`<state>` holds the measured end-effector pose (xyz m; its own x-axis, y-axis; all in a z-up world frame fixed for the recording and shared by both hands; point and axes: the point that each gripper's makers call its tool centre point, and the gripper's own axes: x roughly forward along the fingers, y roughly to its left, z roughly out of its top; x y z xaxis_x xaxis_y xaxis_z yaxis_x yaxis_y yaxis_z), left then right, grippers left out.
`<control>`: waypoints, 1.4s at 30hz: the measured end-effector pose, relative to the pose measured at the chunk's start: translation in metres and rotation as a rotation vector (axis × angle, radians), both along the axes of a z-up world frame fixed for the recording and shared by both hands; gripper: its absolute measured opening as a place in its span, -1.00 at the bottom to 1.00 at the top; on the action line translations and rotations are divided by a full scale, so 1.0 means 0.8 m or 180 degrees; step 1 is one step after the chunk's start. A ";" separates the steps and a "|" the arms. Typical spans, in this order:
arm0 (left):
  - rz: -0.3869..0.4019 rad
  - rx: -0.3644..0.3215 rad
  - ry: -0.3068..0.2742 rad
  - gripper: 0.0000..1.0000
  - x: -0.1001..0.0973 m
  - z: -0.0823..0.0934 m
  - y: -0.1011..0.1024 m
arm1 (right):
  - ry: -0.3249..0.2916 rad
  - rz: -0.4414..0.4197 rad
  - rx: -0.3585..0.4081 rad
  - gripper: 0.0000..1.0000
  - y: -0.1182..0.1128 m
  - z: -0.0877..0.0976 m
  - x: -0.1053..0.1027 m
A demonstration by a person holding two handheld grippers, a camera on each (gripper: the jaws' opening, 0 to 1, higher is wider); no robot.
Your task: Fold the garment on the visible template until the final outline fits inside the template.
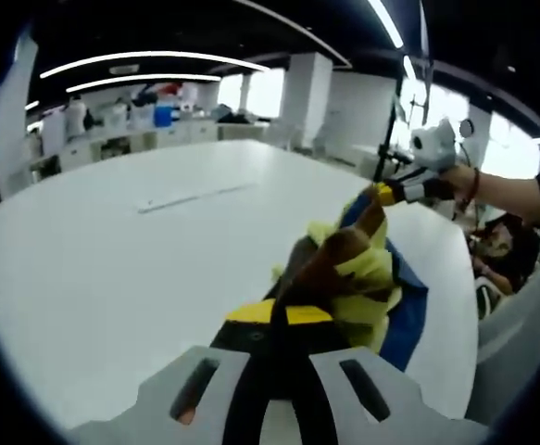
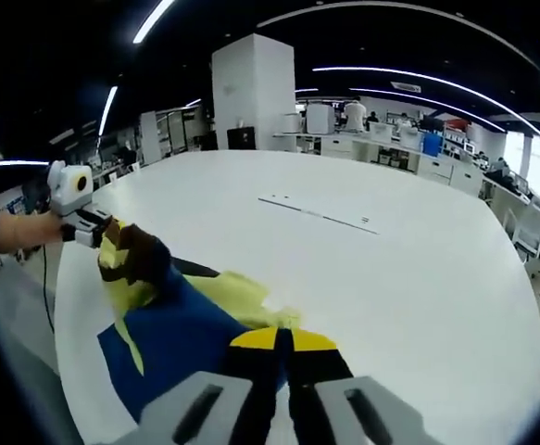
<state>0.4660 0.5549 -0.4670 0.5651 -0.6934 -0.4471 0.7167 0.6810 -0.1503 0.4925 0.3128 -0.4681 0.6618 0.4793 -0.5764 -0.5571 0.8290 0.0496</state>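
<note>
Garment stretched between two clamped grippers above a white table.
Left gripper closed on the yellow, brown and blue garment bunched just ahead of its jaws; right gripper likewise pinching the other end. Beyond both, white table, then office desks.

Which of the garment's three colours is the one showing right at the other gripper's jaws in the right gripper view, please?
The brown patch: it sits right at the left gripper, with yellow beside it; the blue lies lower, toward the right gripper.
</note>
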 end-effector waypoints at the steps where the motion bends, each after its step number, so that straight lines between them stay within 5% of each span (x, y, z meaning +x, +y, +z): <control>1: 0.0008 -0.0002 0.0006 -1.00 0.000 0.000 0.001 | 0.0006 -0.0001 -0.0006 -1.00 -0.002 -0.001 0.000; 9: 0.0071 0.0044 0.0035 -1.00 0.001 -0.005 0.008 | 0.0049 -0.0065 -0.0166 -1.00 -0.018 -0.009 0.000; 19: 0.0111 0.0027 0.0107 -1.00 0.001 -0.009 0.008 | 0.0205 -0.0358 -0.0025 -1.00 -0.029 -0.025 0.000; 25: 0.0134 0.0001 0.0173 -1.00 0.000 -0.011 0.009 | 0.0089 -0.0500 0.0150 -0.73 -0.026 -0.007 0.005; 32: 0.0145 -0.0020 0.0181 -1.00 0.000 -0.010 0.007 | -0.0040 -0.0311 0.0383 -0.53 0.014 0.022 0.000; 42: 0.0134 -0.0002 0.0167 -1.00 -0.001 -0.007 0.006 | 0.0116 0.0111 0.0605 -0.38 0.086 0.033 -0.019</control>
<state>0.4650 0.5601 -0.4725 0.5694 -0.6699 -0.4764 0.6786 0.7102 -0.1875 0.4776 0.3814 -0.4414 0.6233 0.6041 -0.4966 -0.5803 0.7829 0.2241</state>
